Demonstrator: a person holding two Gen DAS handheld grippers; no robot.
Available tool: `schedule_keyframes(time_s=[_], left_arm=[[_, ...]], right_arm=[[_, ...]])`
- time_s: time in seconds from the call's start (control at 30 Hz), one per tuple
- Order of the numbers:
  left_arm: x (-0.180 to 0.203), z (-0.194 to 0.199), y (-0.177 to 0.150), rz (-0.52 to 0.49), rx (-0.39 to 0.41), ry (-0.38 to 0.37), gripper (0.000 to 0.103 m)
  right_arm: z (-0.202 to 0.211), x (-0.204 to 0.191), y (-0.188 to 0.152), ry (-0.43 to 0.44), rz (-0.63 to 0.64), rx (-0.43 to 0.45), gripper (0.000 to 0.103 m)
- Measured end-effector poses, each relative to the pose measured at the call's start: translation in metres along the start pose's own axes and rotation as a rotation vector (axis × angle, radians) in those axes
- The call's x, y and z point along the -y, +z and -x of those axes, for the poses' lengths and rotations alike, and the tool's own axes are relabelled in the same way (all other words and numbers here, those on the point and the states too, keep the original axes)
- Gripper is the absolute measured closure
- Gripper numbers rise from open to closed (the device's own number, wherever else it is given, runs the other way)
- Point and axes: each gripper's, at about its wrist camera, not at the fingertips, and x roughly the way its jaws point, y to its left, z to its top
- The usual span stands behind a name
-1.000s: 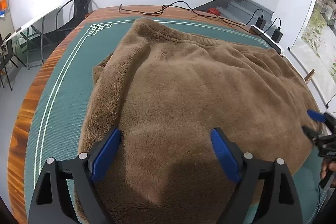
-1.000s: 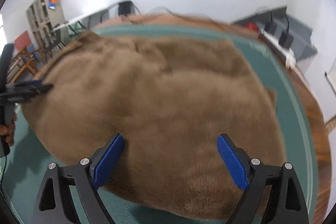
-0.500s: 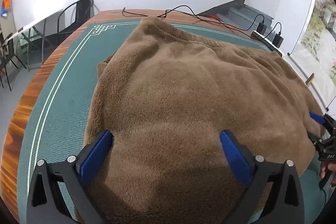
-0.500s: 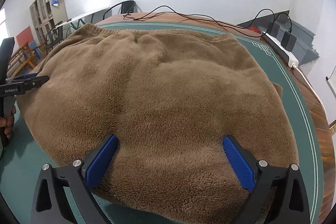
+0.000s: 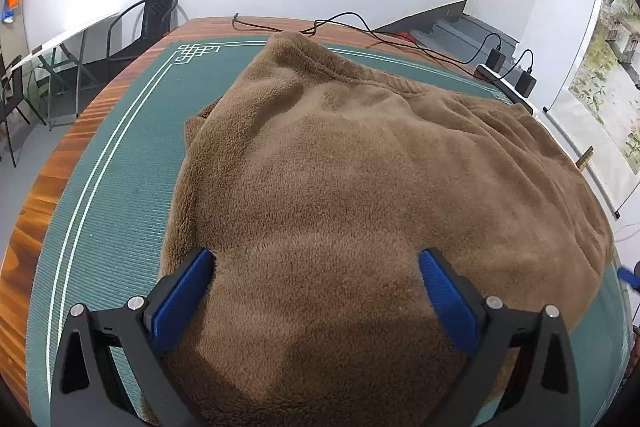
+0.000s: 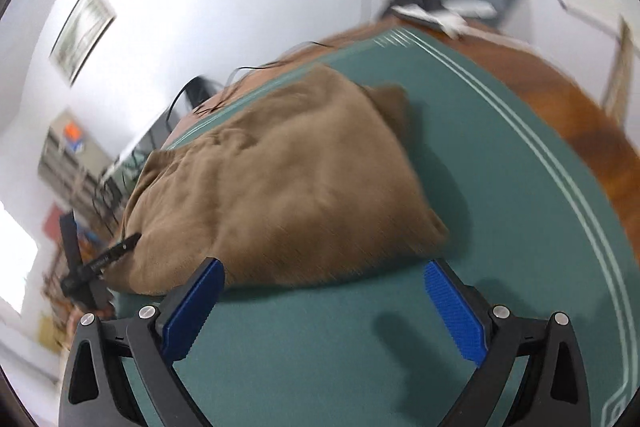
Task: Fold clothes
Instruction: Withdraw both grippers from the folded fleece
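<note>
A brown fleece garment [image 5: 360, 187] lies spread on the green mat [image 5: 120, 187]. My left gripper [image 5: 316, 267] is open, its blue fingers straddling the garment's near edge from above with nothing pinched. In the blurred, tilted right wrist view the garment [image 6: 280, 179] lies ahead and to the left. My right gripper [image 6: 322, 273] is open over bare green mat [image 6: 480, 167] just past the garment's near edge, holding nothing. The left gripper [image 6: 100, 263] shows as a dark shape at the garment's left corner. A blue tip of the right gripper [image 5: 630, 277] peeks in at the far right.
The mat covers a wooden table [image 5: 44, 179]. Black cables [image 5: 352, 23] trail along its far edge toward a white power strip [image 5: 504, 83] with adapters. A black chair [image 5: 156, 15] and a side table stand past the left edge.
My right gripper has drawn back off the garment and swung right with a tilt, and is now over bare mat. The left gripper has stayed open over the near edge.
</note>
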Motion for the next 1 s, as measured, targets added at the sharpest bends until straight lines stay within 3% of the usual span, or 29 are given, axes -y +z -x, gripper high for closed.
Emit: schedule_keyframes(time_s=[0.2, 0.37, 0.57, 0.73, 0.83, 1.0], left_arm=[[-0.003, 0.002, -0.001, 0.012, 0.003, -0.017, 0.001], [-0.004, 0.003, -0.001, 0.015, 0.006, -0.021, 0.001], [-0.015, 0.028, -0.007, 0.088, 0.120, -0.069, 0.001], [-0.012, 0.039, -0.007, 0.100, 0.153, -0.110, 0.001], [-0.004, 0.035, -0.007, 0.065, 0.142, -0.082, 0.001], [-0.010, 0.024, -0.009, 0.094, 0.090, -0.081, 0.001]], right_arm=[[-0.010, 0.019, -0.003, 0.028, -0.141, -0.010, 0.001], [-0.029, 0.015, 0.002, 0.037, -0.185, -0.010, 0.001], [-0.044, 0.019, 0.013, 0.047, -0.259, 0.039, 0.001], [-0.052, 0.021, 0.021, 0.080, -0.337, 0.097, 0.001], [-0.056, 0.022, 0.024, 0.107, -0.387, 0.136, 0.001], [-0.061, 0.021, 0.028, 0.169, -0.455, 0.188, 0.001]])
